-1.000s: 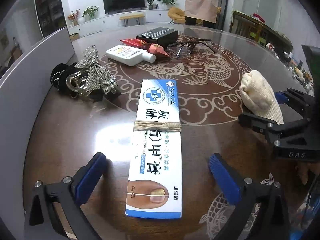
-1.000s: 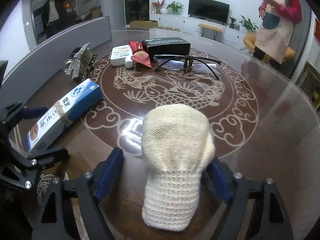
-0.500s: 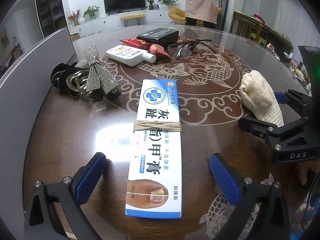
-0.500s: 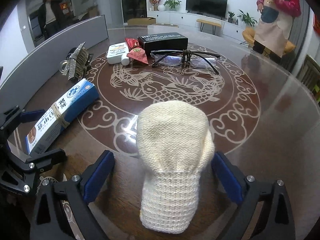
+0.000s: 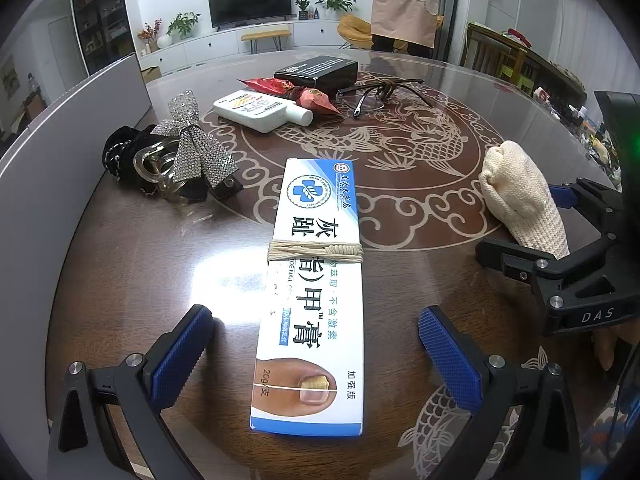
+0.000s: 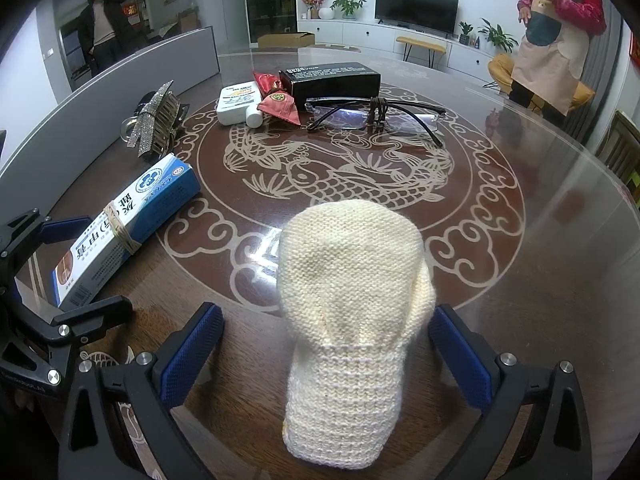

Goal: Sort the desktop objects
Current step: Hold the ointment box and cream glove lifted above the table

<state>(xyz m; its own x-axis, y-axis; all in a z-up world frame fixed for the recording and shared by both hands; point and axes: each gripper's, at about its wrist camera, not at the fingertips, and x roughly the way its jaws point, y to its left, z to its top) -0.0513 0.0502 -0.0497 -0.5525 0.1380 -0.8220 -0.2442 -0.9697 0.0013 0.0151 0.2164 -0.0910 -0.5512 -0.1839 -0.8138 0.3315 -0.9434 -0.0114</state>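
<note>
My right gripper (image 6: pixel 326 354) had just spread its jaws wide; the cream knitted mitten (image 6: pixel 352 320) lay between them on the table (image 6: pixel 560 260), pads not pressing it. My left gripper (image 5: pixel 316 356) was released too, w/ the blue-white ointment box (image 5: pixel 316 280), string tied round its middle, lying lengthwise between its jaws, untouched. Farther ahead: rhinestone bow clip (image 5: pixel 192 148), white bottle (image 5: pixel 260 110), red packets (image 5: pixel 300 94), black box (image 5: pixel 316 72), glasses (image 6: pixel 376 116).
</note>
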